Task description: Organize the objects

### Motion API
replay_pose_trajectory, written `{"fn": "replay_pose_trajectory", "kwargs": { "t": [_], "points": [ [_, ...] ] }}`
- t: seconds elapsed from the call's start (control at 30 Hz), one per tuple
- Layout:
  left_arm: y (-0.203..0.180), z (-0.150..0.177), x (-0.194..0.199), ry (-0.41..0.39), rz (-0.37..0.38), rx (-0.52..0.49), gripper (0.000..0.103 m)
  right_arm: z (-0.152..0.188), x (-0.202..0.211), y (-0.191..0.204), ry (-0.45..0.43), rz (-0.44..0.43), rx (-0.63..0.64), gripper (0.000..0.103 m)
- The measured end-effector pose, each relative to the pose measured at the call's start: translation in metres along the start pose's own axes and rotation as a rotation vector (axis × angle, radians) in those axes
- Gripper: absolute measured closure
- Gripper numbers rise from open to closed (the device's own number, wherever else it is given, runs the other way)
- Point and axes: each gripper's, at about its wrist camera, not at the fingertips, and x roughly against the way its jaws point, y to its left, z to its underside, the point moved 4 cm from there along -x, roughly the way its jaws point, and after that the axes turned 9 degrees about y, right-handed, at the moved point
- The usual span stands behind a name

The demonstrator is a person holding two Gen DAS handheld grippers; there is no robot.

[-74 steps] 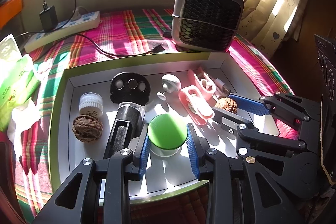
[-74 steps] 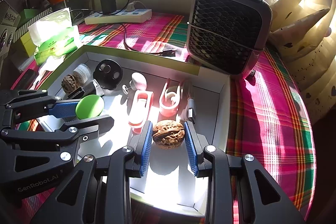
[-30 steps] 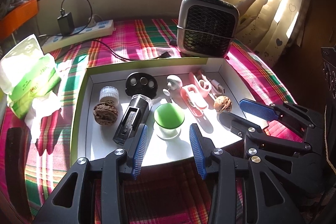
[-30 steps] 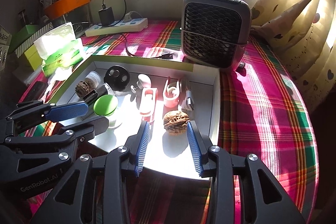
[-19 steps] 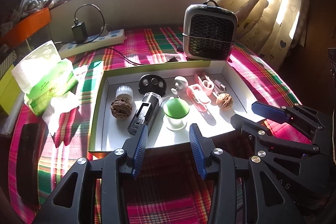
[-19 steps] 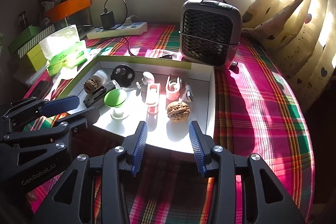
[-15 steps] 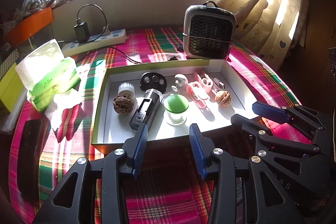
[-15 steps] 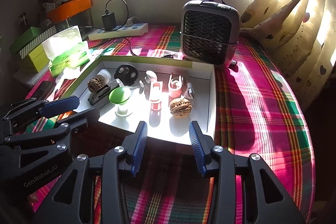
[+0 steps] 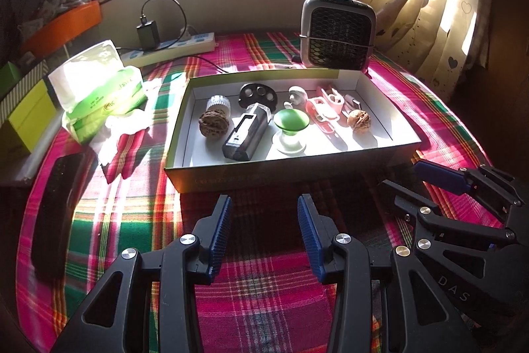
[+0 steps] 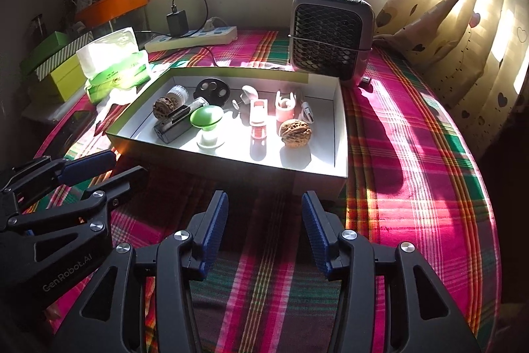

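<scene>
Holding 2 brown walnuts (image 9: 359, 120), white-lined box (image 9: 284, 179) sits sunlit.

Box front and glare keep parts of the tray out of sight

The box's (image 9: 291, 179) near wall is in shadow, its printed lettering too dim to read; sunlight washes out the tissue pack's (image 9: 99, 88) top, and its label is too small to make out. The small jar (image 10: 177, 95) sits partly behind a walnut (image 10: 164, 106) in the right wrist view. The dark flat object (image 9: 54, 210) at the worktop's left edge cannot be identified.
</scene>
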Motion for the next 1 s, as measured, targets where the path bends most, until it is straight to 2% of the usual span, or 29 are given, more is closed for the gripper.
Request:
{"fn": "replay_pose_trajectory", "kwargs": {
  "t": [0.4,0.5,0.87,1.0],
  "points": [
    [0.011,0.034,-0.008,0.049,-0.043,0.029,0.064,0.032,-0.008,0.002,0.057,0.003,-0.045,0.055],
    [0.011,0.040,-0.009,0.064,-0.050,0.030,0.064,0.035,-0.006,0.001,0.066,0.008,-0.053,0.049],
    [0.012,0.045,-0.006,0.056,-0.061,0.034,0.063,0.045,-0.001,0.001,0.072,0.046,-0.051,0.047],
    [0.010,0.047,-0.005,0.045,-0.080,0.032,0.063,0.047,-0.001,0.002,0.071,0.052,-0.052,0.042]
  ]
}}
